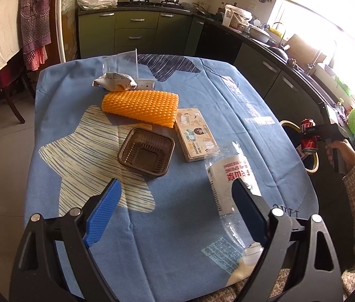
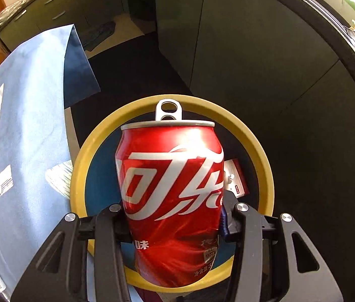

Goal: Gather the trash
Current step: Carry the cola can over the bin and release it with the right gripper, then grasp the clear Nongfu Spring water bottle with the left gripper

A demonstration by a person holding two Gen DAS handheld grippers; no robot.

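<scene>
Right gripper [image 2: 172,224] pointing down w/ fingers clamping red can [image 2: 170,188] over bin [image 2: 260,151], left gripper [image 1: 177,201] fingers spread, empty

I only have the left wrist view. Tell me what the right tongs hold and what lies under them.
Observer: The right tongs are shut on a dented red can, pull tab up.
Operator: Report what is below it.
Observer: A yellow-rimmed bin sits directly beneath, beside the blue tablecloth.
Operator: Say whether the bin has anything in it.
Observer: One small red and white packet shows inside, right of the can.
</scene>
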